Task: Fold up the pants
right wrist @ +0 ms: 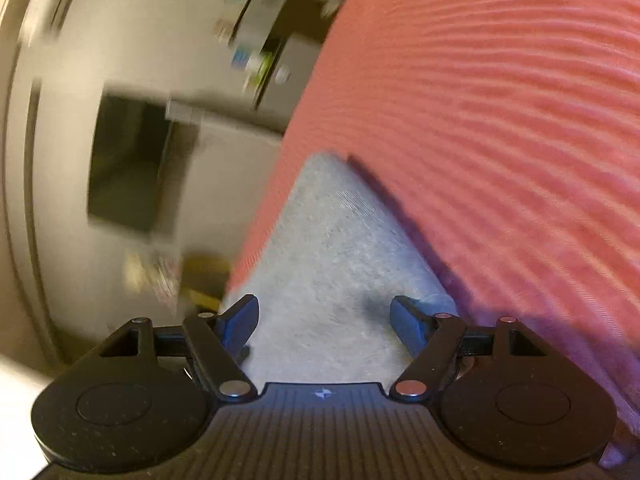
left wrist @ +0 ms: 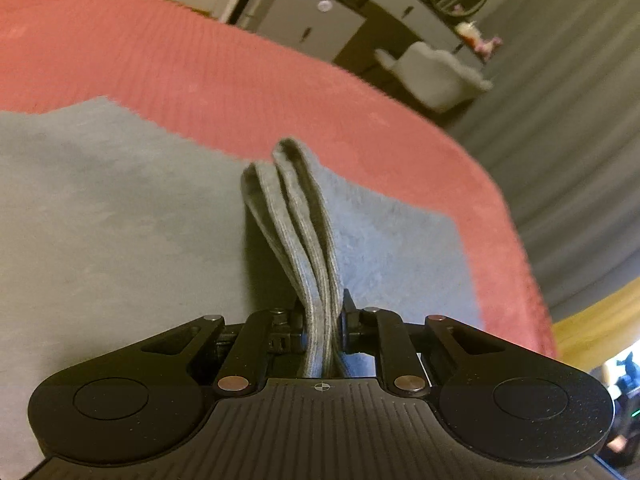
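Observation:
The grey pants lie spread on a pink ribbed cover. My left gripper is shut on a ribbed grey band of the pants, two folded layers that stand up between the fingers. In the right wrist view a corner of the grey pants lies near the cover's left edge. My right gripper is open, its blue-black fingertips on either side of that corner just above it, holding nothing. This view is blurred.
The pink cover ends in a rounded edge at the right of the left wrist view. Beyond it stand grey cabinets, a pale chair and grey curtains. A dark box lies past the cover's left edge.

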Tool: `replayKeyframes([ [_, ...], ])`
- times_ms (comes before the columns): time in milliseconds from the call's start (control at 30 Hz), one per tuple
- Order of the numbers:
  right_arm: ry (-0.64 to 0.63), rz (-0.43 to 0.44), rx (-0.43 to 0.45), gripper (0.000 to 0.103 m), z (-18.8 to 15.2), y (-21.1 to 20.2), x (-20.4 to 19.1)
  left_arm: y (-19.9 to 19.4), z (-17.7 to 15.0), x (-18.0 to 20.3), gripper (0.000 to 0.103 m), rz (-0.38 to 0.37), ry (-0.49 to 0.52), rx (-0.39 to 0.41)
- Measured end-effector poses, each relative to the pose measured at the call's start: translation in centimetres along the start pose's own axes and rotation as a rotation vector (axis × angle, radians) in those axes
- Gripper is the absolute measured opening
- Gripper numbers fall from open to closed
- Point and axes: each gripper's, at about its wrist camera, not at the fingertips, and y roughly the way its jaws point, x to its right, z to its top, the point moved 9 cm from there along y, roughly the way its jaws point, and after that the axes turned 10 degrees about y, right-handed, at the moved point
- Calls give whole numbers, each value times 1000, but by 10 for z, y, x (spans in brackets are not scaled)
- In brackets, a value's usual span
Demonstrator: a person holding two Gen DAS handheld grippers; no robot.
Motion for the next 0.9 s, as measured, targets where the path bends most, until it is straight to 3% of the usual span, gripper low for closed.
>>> replayKeyframes([
  [167,-332,-132,-18,70,-29,18,-28,-6,-29,-21,26,91,-4,5],
  [233,-374,-157,10,62,-30,19,-33,-14,-35,-16,41,94,-17,50],
  [300,-391,-190,48,43,-27,18,-33,-17,-41,-3,57,76,12,40],
  [333,-405,-215,60,40,-26,17,-31,-18,-44,3,64,76,44,35],
  [400,-440,-274,60,35,-27,22,-31,-17,-49,14,69,85,113,21],
  [533,-559,-394,23,34,-40,32,-27,-12,-55,11,68,70,85,10],
  [700,-661,-473,9,34,-57,32,-32,-14,-55,5,66,56,58,18],
  [900,-766,-576,-9,34,-76,32,-34,-12,-57,10,66,81,109,24],
])
